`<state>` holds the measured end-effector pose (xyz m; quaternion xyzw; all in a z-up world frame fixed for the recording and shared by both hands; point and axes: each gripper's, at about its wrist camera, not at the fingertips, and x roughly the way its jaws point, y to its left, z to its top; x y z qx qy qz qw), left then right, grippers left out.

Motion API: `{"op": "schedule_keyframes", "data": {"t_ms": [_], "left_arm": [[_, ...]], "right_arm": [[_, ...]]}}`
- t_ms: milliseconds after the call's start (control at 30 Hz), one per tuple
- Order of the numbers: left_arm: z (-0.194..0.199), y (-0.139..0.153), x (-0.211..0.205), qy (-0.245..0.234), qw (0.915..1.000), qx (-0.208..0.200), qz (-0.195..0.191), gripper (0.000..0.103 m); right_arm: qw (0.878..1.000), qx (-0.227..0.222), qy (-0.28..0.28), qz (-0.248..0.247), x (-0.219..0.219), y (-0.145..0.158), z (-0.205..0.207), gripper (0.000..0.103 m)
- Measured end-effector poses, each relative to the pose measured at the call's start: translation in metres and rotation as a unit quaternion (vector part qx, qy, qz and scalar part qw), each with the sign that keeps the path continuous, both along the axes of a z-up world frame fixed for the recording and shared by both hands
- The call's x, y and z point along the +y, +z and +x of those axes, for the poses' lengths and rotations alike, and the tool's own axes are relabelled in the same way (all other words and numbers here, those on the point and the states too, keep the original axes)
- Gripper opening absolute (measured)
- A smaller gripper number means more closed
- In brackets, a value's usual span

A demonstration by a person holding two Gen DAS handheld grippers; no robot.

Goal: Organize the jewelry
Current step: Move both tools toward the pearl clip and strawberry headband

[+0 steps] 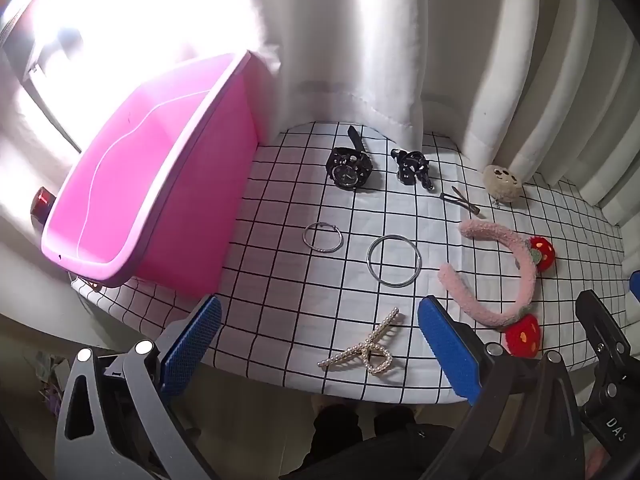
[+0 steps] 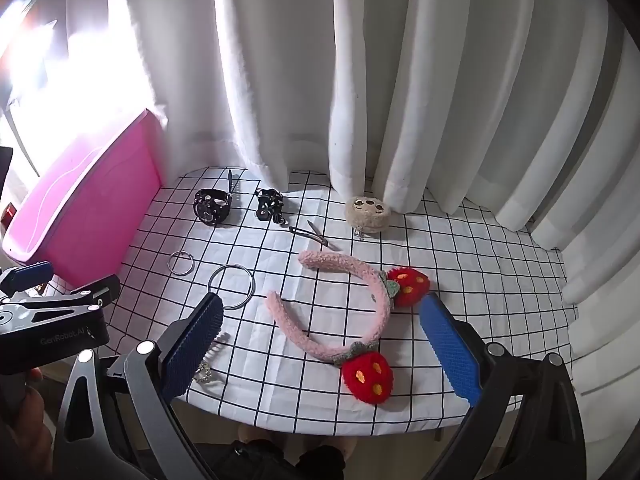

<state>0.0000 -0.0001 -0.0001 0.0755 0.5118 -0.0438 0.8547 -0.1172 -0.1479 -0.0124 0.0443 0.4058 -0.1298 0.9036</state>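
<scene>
Jewelry lies on a white grid-patterned cloth (image 1: 280, 320). My left gripper (image 1: 320, 320) is open and empty above a pearl hair claw (image 1: 366, 350) near the front edge. My right gripper (image 2: 322, 322) is open and empty over a pink fuzzy headband with red strawberries (image 2: 352, 320), also in the left wrist view (image 1: 504, 272). A large ring (image 1: 394, 261) and a small ring (image 1: 322, 237) lie mid-table. A black watch (image 1: 350, 168), a black clip (image 1: 410, 168), thin metal hairpins (image 1: 460, 200) and a beige plush pouch (image 1: 502, 183) lie further back.
A pink bin (image 1: 132, 184) stands at the table's left, empty as far as I see; it also shows in the right wrist view (image 2: 80, 208). White curtains (image 2: 400, 80) hang behind the table. The table's front edge is just under both grippers.
</scene>
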Motion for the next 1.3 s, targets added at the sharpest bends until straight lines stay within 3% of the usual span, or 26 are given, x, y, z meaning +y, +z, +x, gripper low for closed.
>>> {"op": "schedule_keyframes", "data": {"t_ms": [1300], "left_arm": [[0.001,0.0,0.001,0.003,1.0,-0.001,0.004,0.097]], "right_arm": [[1.0,-0.002,0.002,0.01,-0.006,-0.001,0.011,0.094]]}}
